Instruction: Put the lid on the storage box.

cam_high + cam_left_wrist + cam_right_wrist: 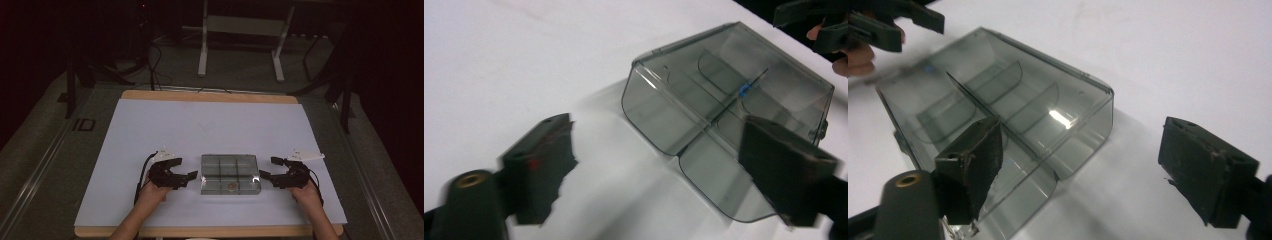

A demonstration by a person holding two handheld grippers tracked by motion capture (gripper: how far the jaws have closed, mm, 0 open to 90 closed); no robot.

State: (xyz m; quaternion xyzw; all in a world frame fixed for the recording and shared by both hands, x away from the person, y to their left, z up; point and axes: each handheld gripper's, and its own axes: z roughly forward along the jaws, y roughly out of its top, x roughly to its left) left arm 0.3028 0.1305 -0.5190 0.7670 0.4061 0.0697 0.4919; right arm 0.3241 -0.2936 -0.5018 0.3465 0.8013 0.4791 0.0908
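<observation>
1. Your left tool (176, 173) sat in the lower left-centre of the high view, its jaws spread wide and holding nothing, aimed at the left side of the clear box (230, 174).
2. Your right tool (276, 171) sat in the lower right-centre of the same view, jaws likewise spread and empty, facing the box's right side.
3. Neither tool touched the box in the high view; each stood just beside its nearer end wall, with the box between them.
4. In the left gripper view, your left tool (664, 170) framed the box (724, 110) in the right half of the frame; the right-hand jaw overlapped the box's near corner, though contact could not be told. A small blue speck showed on a divider inside.
5. In the right gripper view, your right tool (1083, 160) showed the box (1013, 105) in the left and centre of the frame, the left-hand jaw in front of its near edge.
6. The box was a smoky, see-through container split by partitions into compartments; a small brownish item (231, 186) lay in the lower middle compartment in the high view.
7. The box rested on the white worktop (150, 125), near its lower edge, roughly centred.
</observation>
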